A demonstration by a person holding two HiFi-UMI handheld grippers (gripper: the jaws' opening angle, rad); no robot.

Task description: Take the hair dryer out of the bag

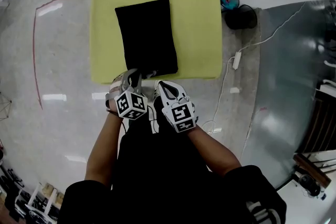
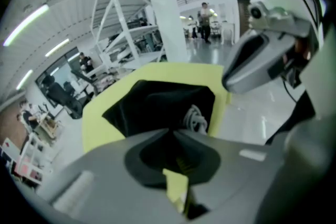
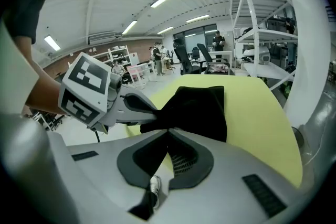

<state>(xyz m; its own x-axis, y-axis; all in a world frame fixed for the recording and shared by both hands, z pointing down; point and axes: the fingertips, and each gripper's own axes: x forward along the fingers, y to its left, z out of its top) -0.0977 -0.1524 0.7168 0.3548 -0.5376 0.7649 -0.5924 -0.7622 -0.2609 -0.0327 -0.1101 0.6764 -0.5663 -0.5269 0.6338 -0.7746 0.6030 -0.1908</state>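
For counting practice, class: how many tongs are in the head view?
2: left tongs at the bag's near edge; right tongs just right of them, at the table's near edge. None seems hidden.

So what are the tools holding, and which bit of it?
The left tool pinches the black bag at its near open edge. The right tool is shut beside it; whether it grips cloth cannot be told.
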